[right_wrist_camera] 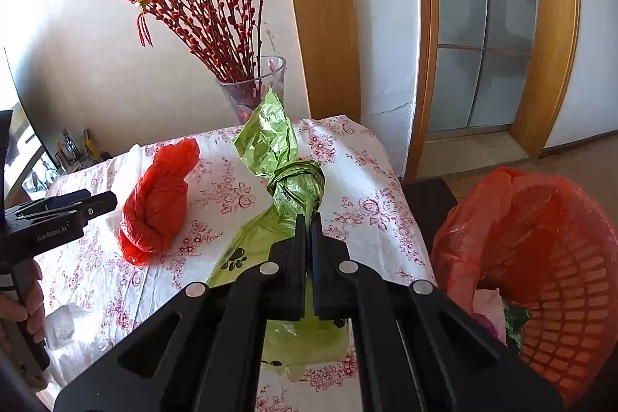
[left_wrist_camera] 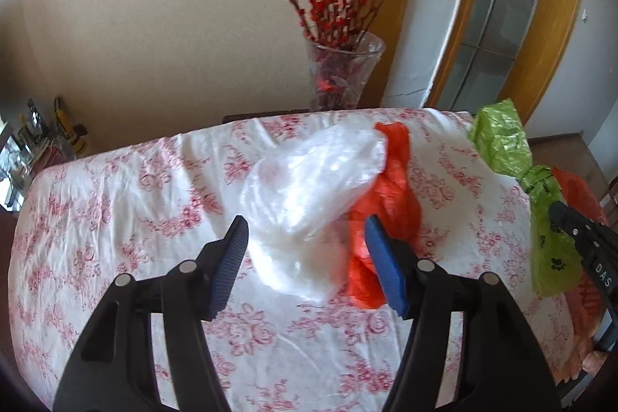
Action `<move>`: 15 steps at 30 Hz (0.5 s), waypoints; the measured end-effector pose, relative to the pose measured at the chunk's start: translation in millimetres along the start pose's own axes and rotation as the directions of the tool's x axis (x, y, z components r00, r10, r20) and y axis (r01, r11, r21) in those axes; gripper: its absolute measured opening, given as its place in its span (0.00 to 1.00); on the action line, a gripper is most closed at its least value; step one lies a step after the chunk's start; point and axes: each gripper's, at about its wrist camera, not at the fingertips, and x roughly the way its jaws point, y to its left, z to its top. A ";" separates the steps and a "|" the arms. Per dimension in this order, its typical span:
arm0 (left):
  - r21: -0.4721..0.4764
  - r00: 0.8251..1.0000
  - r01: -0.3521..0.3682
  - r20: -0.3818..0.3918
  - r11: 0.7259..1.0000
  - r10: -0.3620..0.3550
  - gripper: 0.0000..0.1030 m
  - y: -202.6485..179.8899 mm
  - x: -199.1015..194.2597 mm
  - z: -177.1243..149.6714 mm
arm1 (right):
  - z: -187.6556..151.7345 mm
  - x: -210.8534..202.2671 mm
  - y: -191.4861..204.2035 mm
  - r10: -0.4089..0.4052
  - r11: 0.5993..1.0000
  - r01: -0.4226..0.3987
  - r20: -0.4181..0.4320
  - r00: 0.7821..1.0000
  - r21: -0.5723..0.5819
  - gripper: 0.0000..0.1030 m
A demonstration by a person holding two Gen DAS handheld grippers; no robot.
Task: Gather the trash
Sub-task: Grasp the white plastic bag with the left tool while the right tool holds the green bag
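Observation:
A crumpled clear-white plastic bag (left_wrist_camera: pixel 305 180) lies on the floral tablecloth (left_wrist_camera: pixel 116 203). My left gripper (left_wrist_camera: pixel 307 222) stands open around its near end, blue pads (left_wrist_camera: pixel 231 257) on either side and not pressing it. A knotted orange-red bag (left_wrist_camera: pixel 390 188) (right_wrist_camera: pixel 158 195) lies just to its right. My right gripper (right_wrist_camera: pixel 308 219) is shut on a green paw-print bag (right_wrist_camera: pixel 270 138) just below its knot, lifting it off the table. The same bag (left_wrist_camera: pixel 502 141) and the right gripper (left_wrist_camera: pixel 560 215) show at the left wrist view's right edge.
A red plastic basket lined with an orange-red bag (right_wrist_camera: pixel 560 257) stands beside the table on the right. A glass vase of red branches (left_wrist_camera: pixel 343 72) (right_wrist_camera: pixel 255 91) stands behind the far table edge. A hand (right_wrist_camera: pixel 23 296) holds the left gripper (right_wrist_camera: pixel 104 201). Clutter (left_wrist_camera: pixel 38 141) sits far left.

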 end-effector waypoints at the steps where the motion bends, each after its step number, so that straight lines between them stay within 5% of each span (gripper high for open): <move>1: -0.025 1.000 0.006 -0.017 1.000 -0.007 0.60 7.2 5.2 -1.0 | -0.5 0.9 1.6 0.004 1.000 -0.004 -0.001 1.000 -0.001 0.03; 9: -0.059 0.993 0.025 -0.110 0.998 -0.031 0.54 11.9 34.9 -7.3 | -1.5 2.3 9.6 0.005 1.000 -0.006 -0.008 1.000 -0.018 0.03; 13: -0.080 0.992 0.069 -0.098 0.994 -0.077 0.18 12.3 32.4 -4.7 | -1.9 -0.2 6.3 0.002 1.000 -0.002 -0.004 1.000 -0.016 0.03; 15: -0.094 0.994 0.071 -0.071 0.993 -0.078 0.15 13.2 26.9 -2.7 | -2.6 -2.5 5.2 0.006 1.000 -0.006 -0.001 1.000 -0.011 0.03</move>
